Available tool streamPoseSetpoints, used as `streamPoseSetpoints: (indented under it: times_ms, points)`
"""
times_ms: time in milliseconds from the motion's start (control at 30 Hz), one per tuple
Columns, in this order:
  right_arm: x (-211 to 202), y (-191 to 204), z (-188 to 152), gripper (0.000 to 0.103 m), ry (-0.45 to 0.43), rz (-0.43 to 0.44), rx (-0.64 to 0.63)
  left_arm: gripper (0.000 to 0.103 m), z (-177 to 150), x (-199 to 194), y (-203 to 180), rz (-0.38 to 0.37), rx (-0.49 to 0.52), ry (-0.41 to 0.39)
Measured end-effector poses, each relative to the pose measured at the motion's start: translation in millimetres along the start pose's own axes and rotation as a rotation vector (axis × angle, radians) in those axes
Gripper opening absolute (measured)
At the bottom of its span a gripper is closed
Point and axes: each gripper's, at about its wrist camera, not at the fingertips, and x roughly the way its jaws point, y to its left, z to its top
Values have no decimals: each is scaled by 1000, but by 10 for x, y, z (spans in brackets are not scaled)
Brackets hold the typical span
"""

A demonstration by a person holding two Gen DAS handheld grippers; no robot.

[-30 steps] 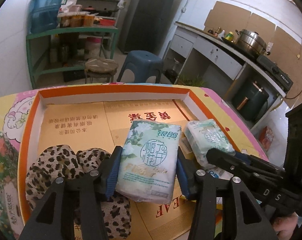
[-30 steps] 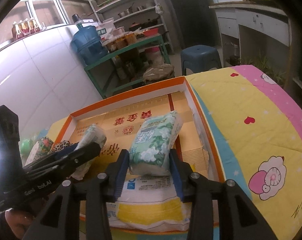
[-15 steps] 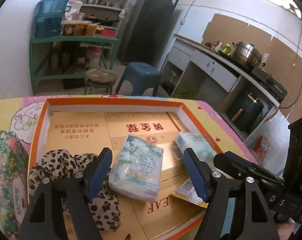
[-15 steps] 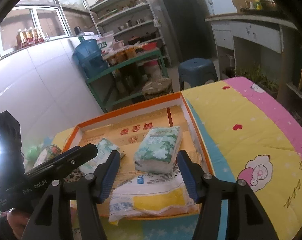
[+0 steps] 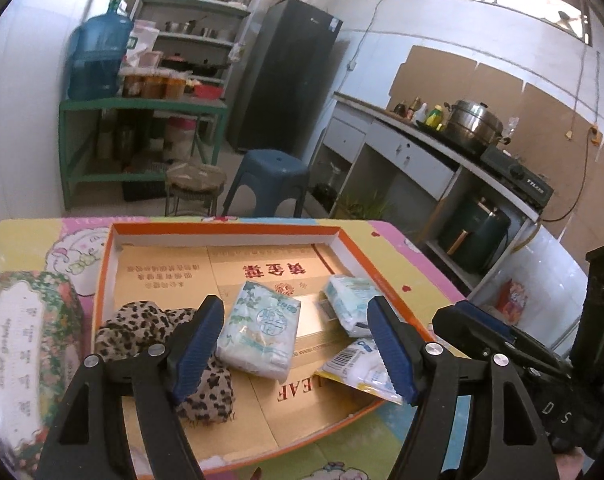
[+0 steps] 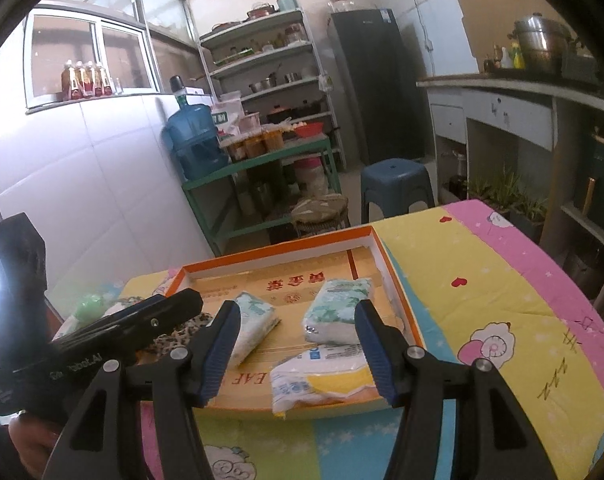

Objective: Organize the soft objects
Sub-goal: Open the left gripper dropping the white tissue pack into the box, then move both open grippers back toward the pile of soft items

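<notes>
An orange-rimmed cardboard tray [image 5: 222, 231] [image 6: 278, 247] lies on a cartoon-print cloth. In it are a green-white tissue pack [image 5: 260, 330] [image 6: 254, 326], a second tissue pack [image 5: 352, 300] [image 6: 338, 312], a yellow-white bag [image 5: 362, 372] [image 6: 322, 376] and leopard-print slippers [image 5: 142, 328] [image 6: 178, 334]. My left gripper [image 5: 294, 308] hovers open, back from the first pack and touching nothing. My right gripper [image 6: 297, 310] is also open, held back from the second pack and the bag, with nothing between its pads.
A floral box [image 5: 22, 340] stands left of the tray. Beyond the table are a blue stool [image 5: 268, 176], a green shelf with a water jug [image 5: 98, 60] and a counter [image 5: 422, 140]. A hand [image 6: 30, 440] holds the left gripper's body [image 6: 102, 340].
Both grippers opened and let go of their tissue packs, then drew back and up. The two packs now lie in the tray.
</notes>
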Motion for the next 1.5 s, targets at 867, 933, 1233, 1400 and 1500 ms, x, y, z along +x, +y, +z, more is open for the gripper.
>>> streamPoseSetpoints:
  times_ms: [867, 933, 1233, 1400, 1500]
  points:
    - [-693, 847, -113, 59, -46, 4, -43, 75, -105, -1506, -57, 116, 94, -175]
    - [-733, 934, -135, 59, -47, 11, -50, 75, -120, -1608, -14, 124, 93, -181]
    - [-846, 1267, -198, 59, -39, 44, -70, 75, -171, -2048, 183, 168, 78, -200]
    - [-891, 1487, -221, 59, -41, 69, -87, 75, -203, -2284, 280, 197, 67, -220]
    - [-914, 1621, -256, 59, -40, 87, -98, 75, -249, -2455, 351, 226, 68, -245]
